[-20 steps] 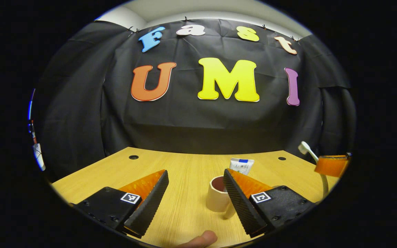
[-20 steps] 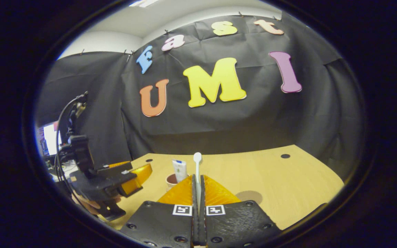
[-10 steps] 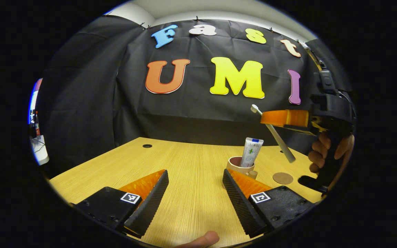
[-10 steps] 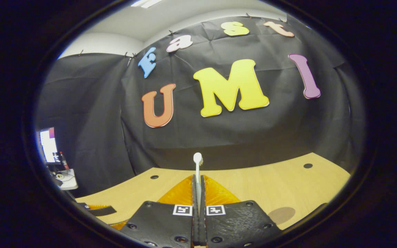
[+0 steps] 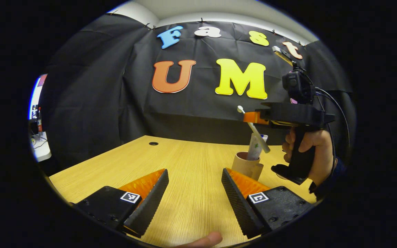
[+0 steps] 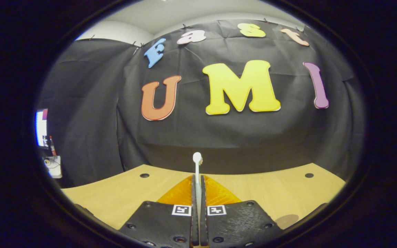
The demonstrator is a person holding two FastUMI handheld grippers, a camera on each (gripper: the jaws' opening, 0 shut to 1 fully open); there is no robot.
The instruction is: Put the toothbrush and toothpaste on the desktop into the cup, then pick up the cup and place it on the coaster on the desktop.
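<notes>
While right gripper clamps toothbrush above cup, toothpaste inside; left gripper apart

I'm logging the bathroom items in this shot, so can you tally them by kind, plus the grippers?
Cup: 1
Toothpaste tube, standing in the cup: 1
Toothbrush, clamped in the right gripper: 1
Grippers, counting the open left gripper: 2
Total: 5
</notes>
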